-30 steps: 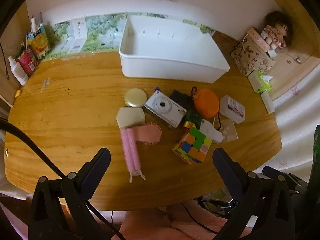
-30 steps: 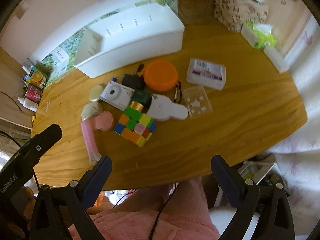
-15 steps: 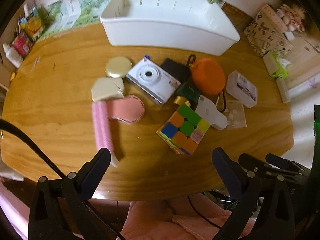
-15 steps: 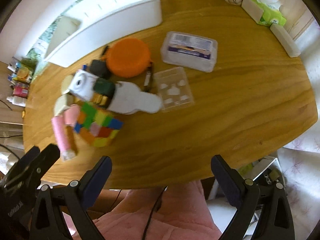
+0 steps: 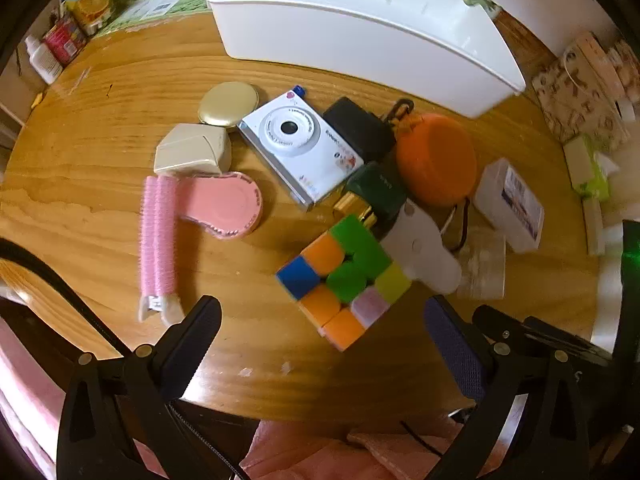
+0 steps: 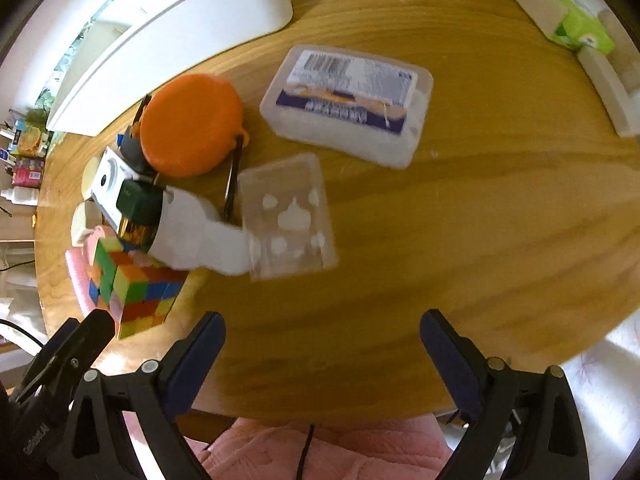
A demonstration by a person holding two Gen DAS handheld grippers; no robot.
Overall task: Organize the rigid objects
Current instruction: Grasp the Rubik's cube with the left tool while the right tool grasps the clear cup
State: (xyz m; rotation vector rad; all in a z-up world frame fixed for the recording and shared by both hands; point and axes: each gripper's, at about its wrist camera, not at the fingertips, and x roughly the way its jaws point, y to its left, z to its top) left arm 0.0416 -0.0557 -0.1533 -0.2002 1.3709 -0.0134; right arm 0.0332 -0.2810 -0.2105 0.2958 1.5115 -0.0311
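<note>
Step in hand: I judge that I am bringing both claws down over the pile to take the first pieces for the white bin (image 5: 360,36).
Left gripper (image 5: 320,344): jaws wide apart, nothing between them; it hangs above the puzzle cube (image 5: 344,276), not touching it.
Right gripper (image 6: 322,354): its jaws have just been closing a little, yet they stand wide and empty over bare wooden table (image 6: 460,220), just below the clear tray (image 6: 286,216).
Where the things are: all lie on the table in front of the bin; the bin shows nothing inside.
How to do well: I would take the cube by two flat faces. The clear tray touches the white flat piece (image 6: 196,236), so I should lift it straight up, not drag it.
</note>
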